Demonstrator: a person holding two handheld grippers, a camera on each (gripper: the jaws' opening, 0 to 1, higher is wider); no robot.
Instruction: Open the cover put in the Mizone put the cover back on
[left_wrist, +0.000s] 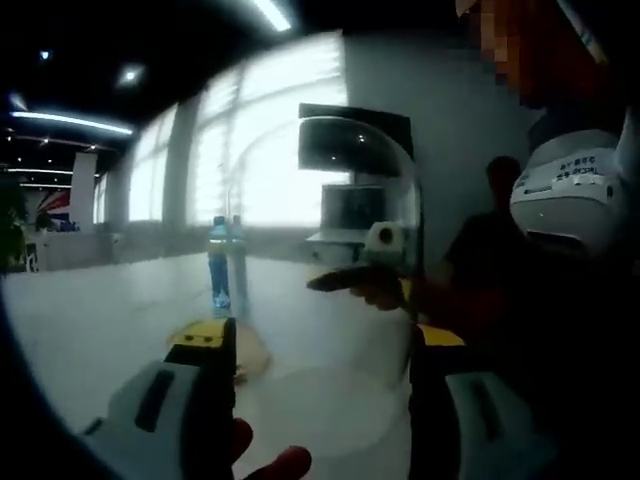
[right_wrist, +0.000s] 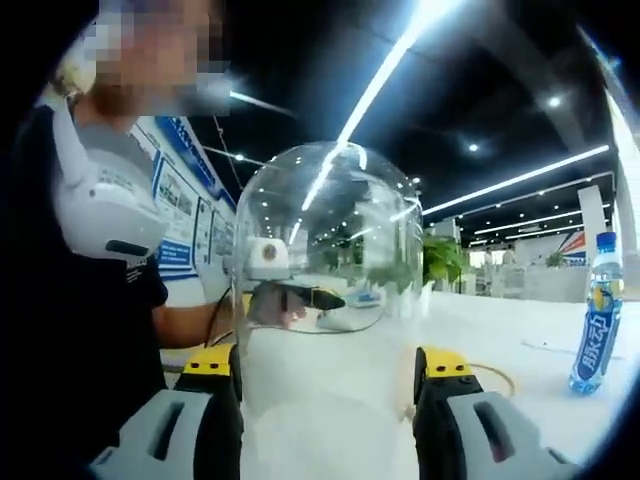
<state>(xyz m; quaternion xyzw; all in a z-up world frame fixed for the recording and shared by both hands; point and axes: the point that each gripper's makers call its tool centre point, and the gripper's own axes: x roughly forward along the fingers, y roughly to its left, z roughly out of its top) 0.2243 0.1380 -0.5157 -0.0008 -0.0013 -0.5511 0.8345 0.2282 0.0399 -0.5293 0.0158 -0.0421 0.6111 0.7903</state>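
Observation:
A clear dome cover (right_wrist: 330, 250) stands right ahead of my right gripper (right_wrist: 325, 385). Its jaws are wide apart, one on each side of the dome's walls; whether they touch the glass I cannot tell. A blue-labelled Mizone bottle (right_wrist: 597, 315) stands upright on the white table at the far right. In the left gripper view the cover (left_wrist: 360, 190) rises at centre right, above a round white base (left_wrist: 320, 410). My left gripper (left_wrist: 325, 375) is open with nothing between its jaws. The bottle (left_wrist: 219, 262) stands farther back on the table, left of the cover.
A person in a dark shirt (right_wrist: 90, 330) stands close behind the cover. A yellow cable (right_wrist: 492, 375) lies on the white table (right_wrist: 520, 330). A tan object (left_wrist: 250, 352) rests by my left jaw. A potted plant (right_wrist: 445, 260) stands behind, and bright windows (left_wrist: 250, 150) line the far wall.

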